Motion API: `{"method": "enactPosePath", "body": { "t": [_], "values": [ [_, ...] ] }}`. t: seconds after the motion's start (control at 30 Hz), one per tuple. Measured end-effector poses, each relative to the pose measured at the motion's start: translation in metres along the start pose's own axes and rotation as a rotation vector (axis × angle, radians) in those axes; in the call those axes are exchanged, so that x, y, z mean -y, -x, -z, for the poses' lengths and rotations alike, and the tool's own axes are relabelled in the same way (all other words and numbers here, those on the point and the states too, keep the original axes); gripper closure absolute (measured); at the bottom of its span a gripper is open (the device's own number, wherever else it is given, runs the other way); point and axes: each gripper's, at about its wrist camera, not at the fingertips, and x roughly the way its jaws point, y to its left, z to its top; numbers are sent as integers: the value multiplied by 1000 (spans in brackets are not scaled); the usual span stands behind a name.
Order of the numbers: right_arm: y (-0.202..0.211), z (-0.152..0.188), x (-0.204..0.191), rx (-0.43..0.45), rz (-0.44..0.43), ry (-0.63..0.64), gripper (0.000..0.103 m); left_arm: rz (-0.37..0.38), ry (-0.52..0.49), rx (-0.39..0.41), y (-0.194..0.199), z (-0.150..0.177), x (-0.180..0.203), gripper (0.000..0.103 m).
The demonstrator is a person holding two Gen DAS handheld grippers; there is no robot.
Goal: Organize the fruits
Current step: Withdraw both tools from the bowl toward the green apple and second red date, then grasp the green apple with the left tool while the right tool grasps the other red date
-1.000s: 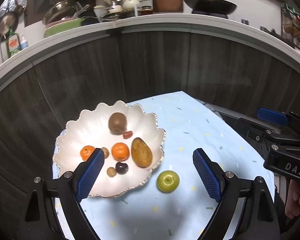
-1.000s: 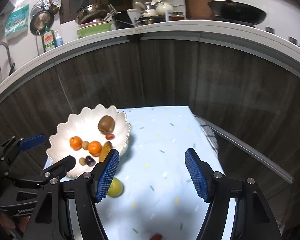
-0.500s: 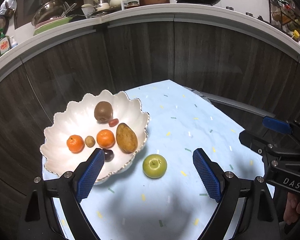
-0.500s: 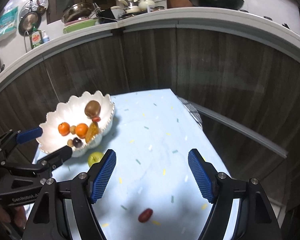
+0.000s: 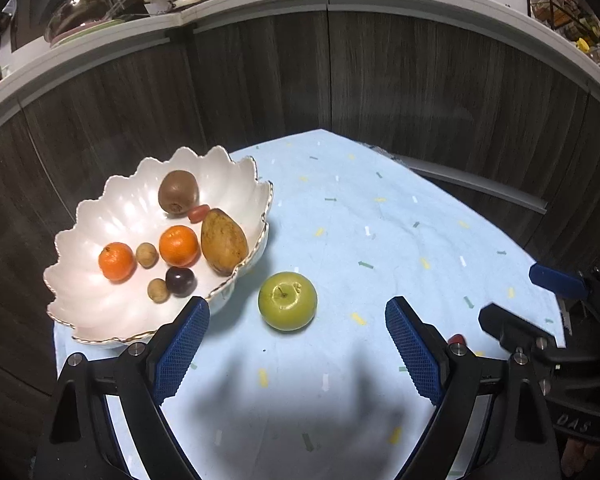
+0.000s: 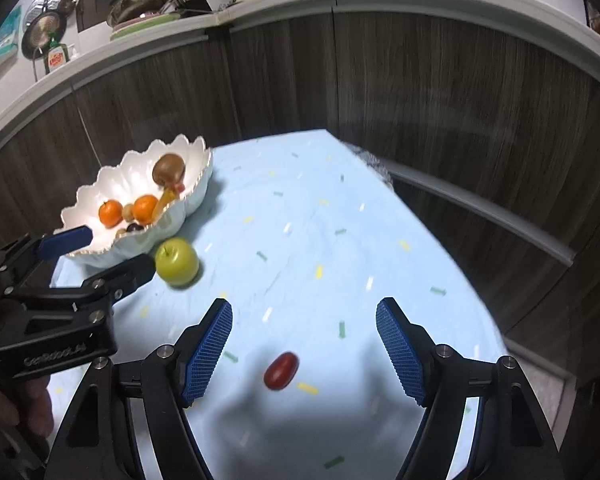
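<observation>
A white scalloped bowl (image 5: 100, 320) (image 6: 112, 178) on the left of the blue cloth holds a kiwi (image 5: 178, 192), two oranges, a brown pear (image 5: 223, 241), a dark plum, a small red fruit and two small brown ones. A green apple (image 5: 287, 300) (image 6: 177, 260) lies on the cloth just right of the bowl. My left gripper (image 5: 298, 334) hovers open just in front of the apple, nothing between its pads. A small red fruit (image 6: 281, 370) (image 5: 456, 339) lies nearer, and my right gripper (image 6: 304, 340) stands open above it, not touching.
The small table (image 5: 380, 220) with its blue cloth stands against dark wood cabinet fronts (image 5: 340, 72). A counter (image 6: 260, 4) above carries pots, bowls and dish soap. A metal rail (image 6: 480, 208) runs along the table's right side.
Both grippers have sunk toward the table; the bowl and apple look larger. The red fruit has come in between the right gripper's fingers in its view.
</observation>
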Motion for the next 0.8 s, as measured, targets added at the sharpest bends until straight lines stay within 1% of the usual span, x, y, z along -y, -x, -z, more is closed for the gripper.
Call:
{"method": "enactPosePath", "body": {
  "t": [0.13, 0.37, 0.57, 0.67, 0.8],
  "values": [
    [-10, 8, 2, -32, 15, -31, 28, 4, -6, -10, -11, 5, 0, 13],
    [-16, 17, 1, -45, 73, -91, 28, 20, -47, -22, -32, 9, -2, 14],
    [-23, 20, -7, -87, 111, -124, 29, 54, -82, -33, -48, 13, -6, 19],
    [-26, 23, -12, -101, 117, -118, 33, 69, -92, -34, -53, 16, -8, 20],
    [-31, 27, -14, -117, 129, -109, 43, 80, -104, -32, -61, 17, -9, 25]
  ]
}}
